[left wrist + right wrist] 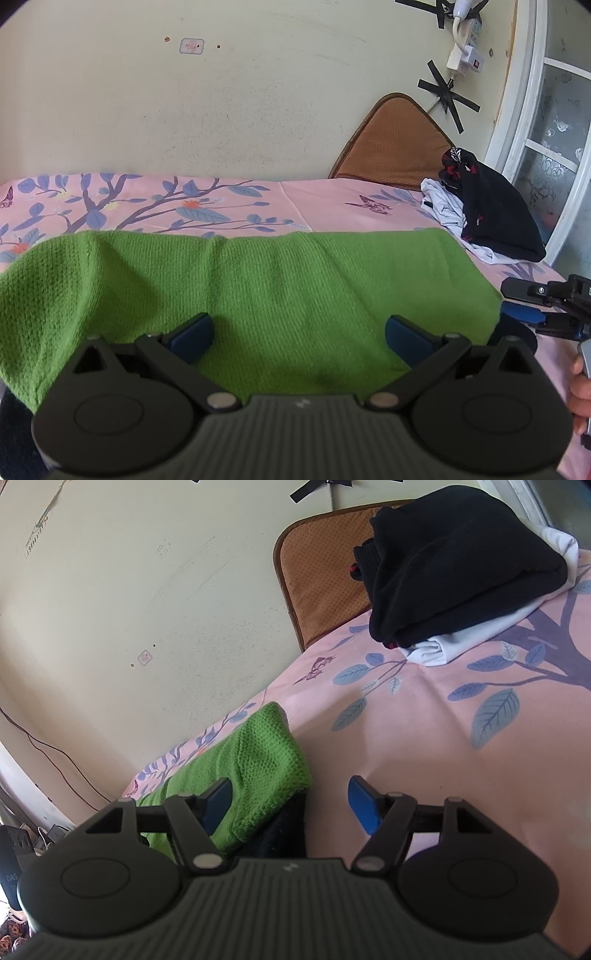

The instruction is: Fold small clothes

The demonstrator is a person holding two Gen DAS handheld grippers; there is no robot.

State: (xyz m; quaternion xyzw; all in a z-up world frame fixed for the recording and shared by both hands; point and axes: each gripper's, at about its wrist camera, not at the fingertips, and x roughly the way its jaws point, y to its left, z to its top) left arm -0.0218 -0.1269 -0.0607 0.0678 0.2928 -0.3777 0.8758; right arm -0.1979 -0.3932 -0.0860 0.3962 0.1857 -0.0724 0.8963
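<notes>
Across the lower frame the green cloth (258, 295) runs left–right under my spread, empty left claw (299, 334); right claw (291, 803), released, straddles its end.

pink floral bedsheet (325, 199), brown cushion (391, 147) against cream wall (221, 110) — taped power strip (467, 55)

Green cloth (258, 288): coarse, matt waffle-knit; bedsheet (461, 775) seemingly smooth.

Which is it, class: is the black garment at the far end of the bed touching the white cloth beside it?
Touching. In the right wrist view the black garment lies on top of the white cloth, which sticks out from under its edge with no gap between them.
</notes>
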